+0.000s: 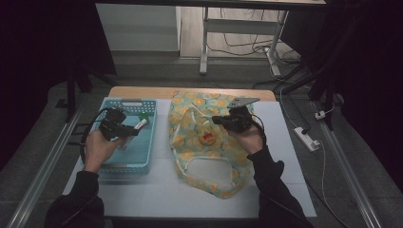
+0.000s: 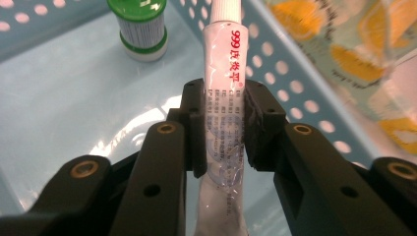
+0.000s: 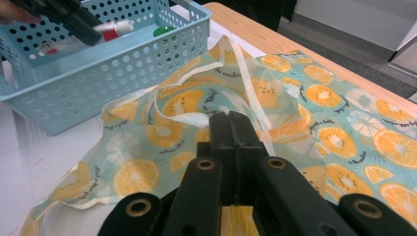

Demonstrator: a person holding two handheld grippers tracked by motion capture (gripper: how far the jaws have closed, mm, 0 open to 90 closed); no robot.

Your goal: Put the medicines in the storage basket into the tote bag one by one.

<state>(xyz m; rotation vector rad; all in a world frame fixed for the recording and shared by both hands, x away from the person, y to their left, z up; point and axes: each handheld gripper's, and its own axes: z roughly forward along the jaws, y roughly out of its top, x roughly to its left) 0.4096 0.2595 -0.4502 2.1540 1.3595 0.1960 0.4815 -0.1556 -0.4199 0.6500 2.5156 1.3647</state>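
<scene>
My left gripper [image 1: 134,129] [image 2: 223,128] is shut on a white tube with red print [image 1: 140,124] [image 2: 223,59], held above the floor of the blue perforated basket [image 1: 142,156] [image 2: 295,73]. A small green-capped bottle [image 2: 142,27] [image 1: 144,115] stands in the basket beyond the tube. My right gripper [image 1: 219,120] [image 3: 231,120] is shut, pinching a fold of the orange-slice print bag [image 1: 204,166] [image 3: 319,98], whose upper edge is raised near the jaws. The right gripper view also takes in the left gripper [image 3: 74,19] with the tube [image 3: 115,27] over the basket.
Something red and yellow [image 1: 207,137] lies on or in the bag's middle. The basket sits left of the bag on a white mat [image 1: 157,199] over a wooden table [image 1: 142,91]. A power strip [image 1: 306,138] and cables lie on the floor at right.
</scene>
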